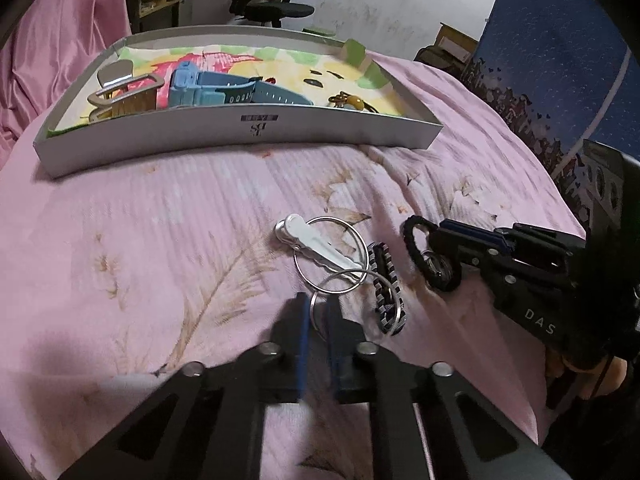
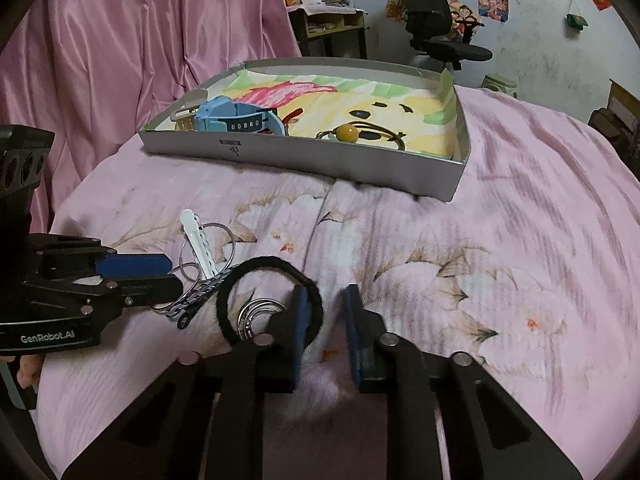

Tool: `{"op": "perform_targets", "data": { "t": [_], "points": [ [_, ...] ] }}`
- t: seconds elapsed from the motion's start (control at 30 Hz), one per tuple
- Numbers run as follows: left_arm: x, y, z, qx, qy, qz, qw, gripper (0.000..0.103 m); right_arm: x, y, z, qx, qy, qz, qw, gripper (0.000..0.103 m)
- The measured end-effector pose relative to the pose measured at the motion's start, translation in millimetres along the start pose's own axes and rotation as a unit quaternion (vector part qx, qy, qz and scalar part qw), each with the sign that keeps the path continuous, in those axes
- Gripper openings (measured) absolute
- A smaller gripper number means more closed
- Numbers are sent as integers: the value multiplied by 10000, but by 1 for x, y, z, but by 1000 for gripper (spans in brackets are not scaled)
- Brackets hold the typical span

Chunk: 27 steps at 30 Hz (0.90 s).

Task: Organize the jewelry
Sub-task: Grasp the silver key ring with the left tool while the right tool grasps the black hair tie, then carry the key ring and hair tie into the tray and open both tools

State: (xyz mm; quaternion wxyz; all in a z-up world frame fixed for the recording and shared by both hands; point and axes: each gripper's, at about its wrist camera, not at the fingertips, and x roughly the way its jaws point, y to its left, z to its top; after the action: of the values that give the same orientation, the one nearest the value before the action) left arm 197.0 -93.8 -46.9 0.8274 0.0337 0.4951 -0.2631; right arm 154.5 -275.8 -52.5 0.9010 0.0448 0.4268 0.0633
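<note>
On the pink bedspread lie a white hair clip (image 1: 316, 246) (image 2: 199, 240), large silver rings (image 1: 332, 256) (image 2: 208, 248), a dark chain bracelet (image 1: 386, 292) (image 2: 200, 294) and a black hair tie (image 1: 424, 252) (image 2: 268, 300) with small rings (image 2: 256, 314) inside it. My left gripper (image 1: 318, 312) (image 2: 168, 268) has its jaws closed around a small silver ring (image 1: 320, 308). My right gripper (image 2: 326, 300) (image 1: 434, 240) is open, its left finger (image 2: 298, 312) resting on the hair tie's edge. A shallow grey box (image 1: 240, 136) (image 2: 304, 156) beyond holds a blue watch (image 1: 224, 90) (image 2: 236, 118).
The box also holds a yellow bead piece (image 2: 347, 133) (image 1: 348, 102) and beige clips (image 1: 120, 96) on a cartoon-print liner. A pink curtain (image 2: 120, 40) hangs at the left. An office chair (image 2: 436, 20) and a shelf (image 2: 328, 20) stand behind the bed. A blue panel (image 1: 560, 60) is on the right.
</note>
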Motion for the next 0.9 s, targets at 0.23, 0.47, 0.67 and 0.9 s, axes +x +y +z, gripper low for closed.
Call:
{"op": "perform_targets", "data": {
  "t": [0.23, 0.47, 0.67, 0.9],
  "points": [
    [-5, 2, 0, -106, -163, 11, 9998, 4, 0, 1, 0, -20, -33, 94, 9999, 6],
    [-25, 7, 1, -254, -530, 15, 9983, 3, -11, -1, 2, 22, -378, 154, 9992, 5],
    [-48, 11, 9, -350, -964, -41, 9947, 3, -21, -3, 6, 58, -727, 190, 9972, 5],
    [-58, 11, 27, -322, -1302, 33, 9910, 3, -28, -3, 15, 61, -1080, 187, 9940, 5]
  ]
}}
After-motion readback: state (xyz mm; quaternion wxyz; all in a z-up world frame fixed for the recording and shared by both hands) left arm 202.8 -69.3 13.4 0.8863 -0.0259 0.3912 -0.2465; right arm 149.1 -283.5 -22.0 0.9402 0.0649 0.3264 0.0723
